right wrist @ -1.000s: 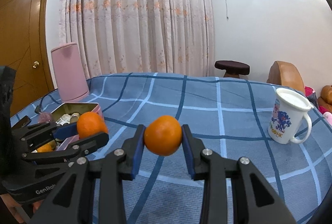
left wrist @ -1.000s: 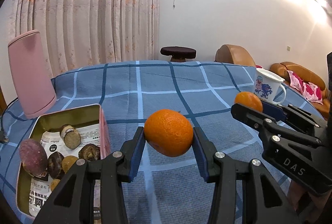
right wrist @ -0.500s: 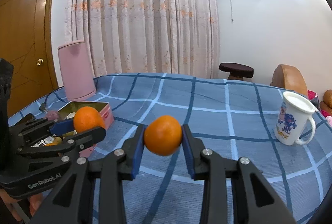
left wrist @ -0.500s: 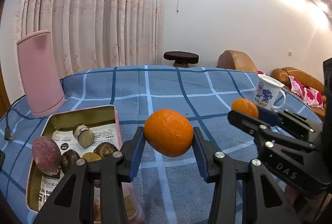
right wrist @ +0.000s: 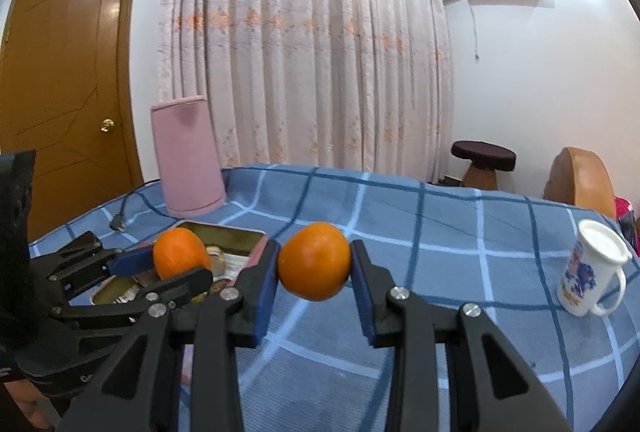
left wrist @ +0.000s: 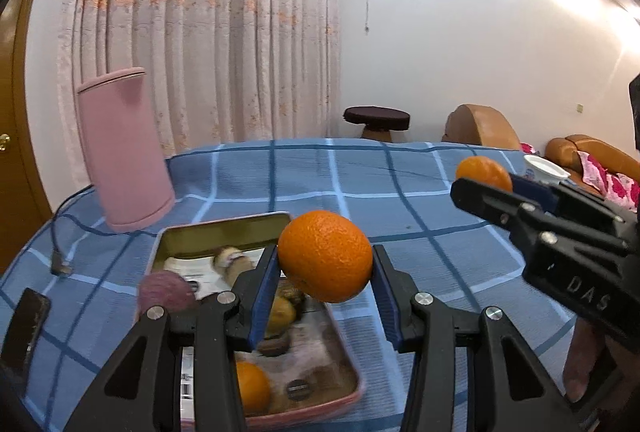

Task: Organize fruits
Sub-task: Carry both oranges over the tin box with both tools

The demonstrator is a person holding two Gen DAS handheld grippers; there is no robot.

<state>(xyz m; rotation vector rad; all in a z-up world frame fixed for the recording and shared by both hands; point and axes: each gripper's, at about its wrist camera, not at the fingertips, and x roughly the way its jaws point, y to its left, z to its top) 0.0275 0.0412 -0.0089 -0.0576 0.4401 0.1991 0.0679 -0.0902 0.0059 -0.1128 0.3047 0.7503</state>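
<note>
Each gripper (left wrist: 326,286) (right wrist: 315,286) pinches an orange (left wrist: 325,255) (right wrist: 314,261); lower the left one gently into the tin (left wrist: 224,232) beneath it before releasing.

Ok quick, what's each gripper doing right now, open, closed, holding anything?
Left gripper: closed on a large orange, above the pink tin.
Right gripper: closed on a smaller orange, above the checked cloth.

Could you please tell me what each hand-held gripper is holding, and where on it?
Each holds a round orange fruit by its opposite sides: left hand-held gripper one orange, right hand-held gripper another.
</note>
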